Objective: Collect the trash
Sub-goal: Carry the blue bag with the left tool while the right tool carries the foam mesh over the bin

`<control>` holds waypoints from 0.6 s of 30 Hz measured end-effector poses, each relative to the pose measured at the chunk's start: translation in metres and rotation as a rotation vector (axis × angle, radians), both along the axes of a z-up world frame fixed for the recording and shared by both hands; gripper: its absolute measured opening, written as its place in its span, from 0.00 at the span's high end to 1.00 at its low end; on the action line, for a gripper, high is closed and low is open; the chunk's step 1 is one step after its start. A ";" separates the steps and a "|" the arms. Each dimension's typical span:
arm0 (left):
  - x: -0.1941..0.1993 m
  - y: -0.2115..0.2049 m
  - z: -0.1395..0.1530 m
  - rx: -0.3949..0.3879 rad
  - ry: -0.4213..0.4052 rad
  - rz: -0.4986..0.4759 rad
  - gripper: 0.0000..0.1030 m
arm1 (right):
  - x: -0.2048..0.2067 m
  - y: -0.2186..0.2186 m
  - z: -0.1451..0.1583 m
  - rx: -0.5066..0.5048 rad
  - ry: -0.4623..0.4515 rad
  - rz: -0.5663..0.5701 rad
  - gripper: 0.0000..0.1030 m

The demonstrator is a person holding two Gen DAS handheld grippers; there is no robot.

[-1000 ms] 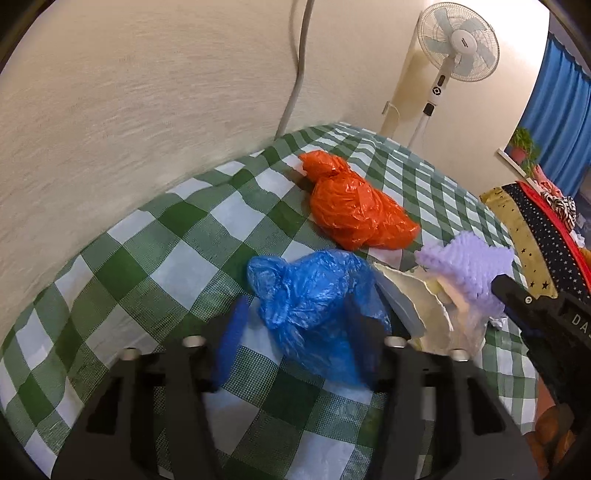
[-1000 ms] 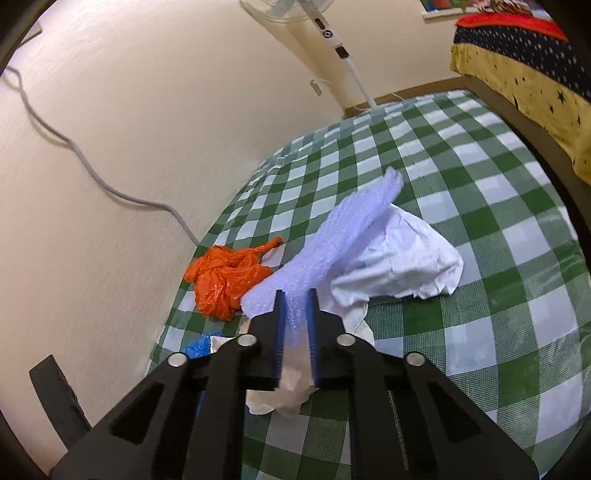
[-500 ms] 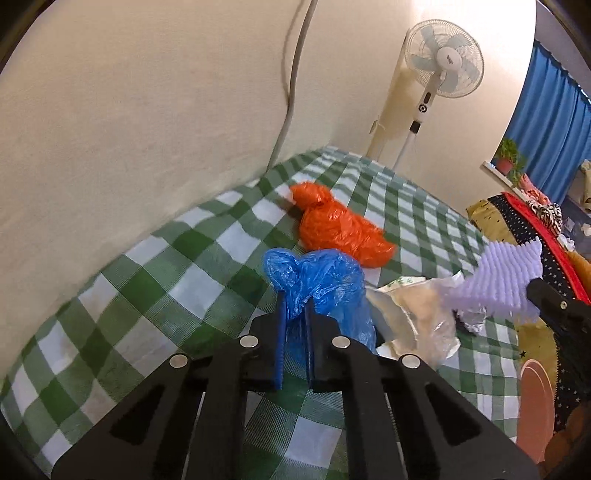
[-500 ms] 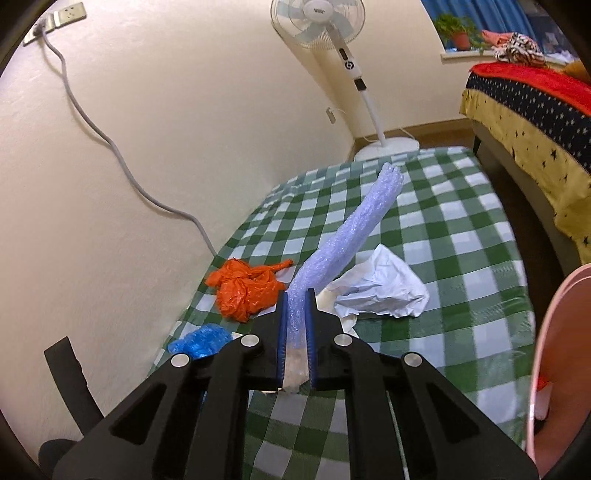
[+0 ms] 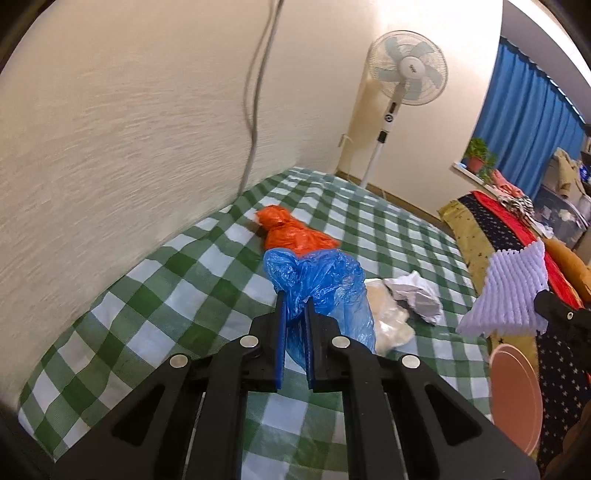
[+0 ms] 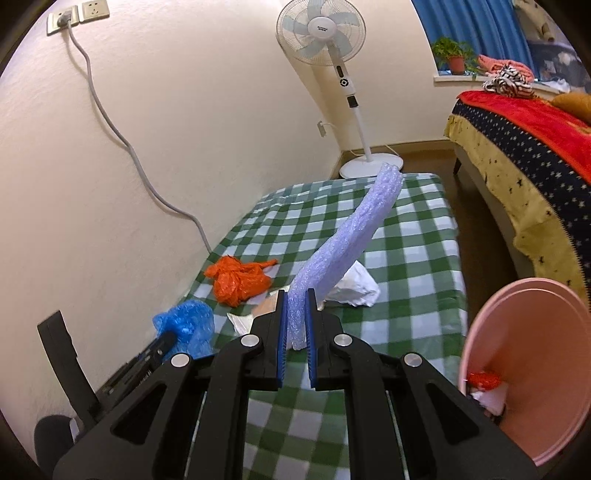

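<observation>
My left gripper [image 5: 294, 302] is shut on a crumpled blue plastic bag [image 5: 325, 284], lifted just above the green-checked tablecloth [image 5: 177, 295]. An orange plastic bag [image 5: 291, 236] lies behind it near the wall. My right gripper [image 6: 296, 295] is shut on a long lilac foam wrap [image 6: 347, 243] that sticks up and away over the table; the same foam wrap [image 5: 509, 295] shows at the right of the left wrist view. Crumpled white paper [image 6: 356, 286] and a clear bag [image 5: 388, 314] rest on the cloth. The blue bag [image 6: 188, 321] and the orange bag [image 6: 240, 278] also show in the right wrist view.
A pink bin [image 6: 532, 369] holding some trash stands at the table's right side. A standing fan [image 6: 325, 33] is at the far end by the wall. A bed [image 6: 524, 147] with a starred cover runs along the right. A grey cable [image 6: 122, 136] hangs down the wall.
The left jaws closed on the blue bag and raised it off the cloth. The right gripper lifted the lilac foam wrap clear of the white paper, and the pink bin came into view.
</observation>
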State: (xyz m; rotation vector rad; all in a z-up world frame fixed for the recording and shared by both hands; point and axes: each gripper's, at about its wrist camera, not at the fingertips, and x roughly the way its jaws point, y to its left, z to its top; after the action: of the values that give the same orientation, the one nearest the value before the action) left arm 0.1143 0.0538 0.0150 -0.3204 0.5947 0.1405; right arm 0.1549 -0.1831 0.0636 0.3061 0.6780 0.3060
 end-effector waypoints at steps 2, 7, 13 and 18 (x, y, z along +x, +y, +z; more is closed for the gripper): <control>-0.002 -0.005 0.002 0.001 -0.006 -0.022 0.92 | -0.007 -0.002 0.003 -0.021 0.004 -0.005 0.91; -0.010 -0.020 0.007 0.010 -0.020 -0.085 0.92 | -0.027 -0.014 0.013 -0.068 0.004 -0.022 0.91; -0.016 -0.043 0.011 0.017 -0.034 -0.148 0.92 | -0.045 -0.034 0.021 -0.106 0.002 -0.049 0.91; -0.018 -0.062 0.015 0.022 -0.049 -0.200 0.92 | -0.056 -0.054 0.025 -0.121 0.006 -0.090 0.91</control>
State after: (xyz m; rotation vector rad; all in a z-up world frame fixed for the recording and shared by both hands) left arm 0.0959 -0.0084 0.0298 -0.2407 0.5728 -0.0525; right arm 0.0990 -0.2368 0.0881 0.2213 0.6836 0.1772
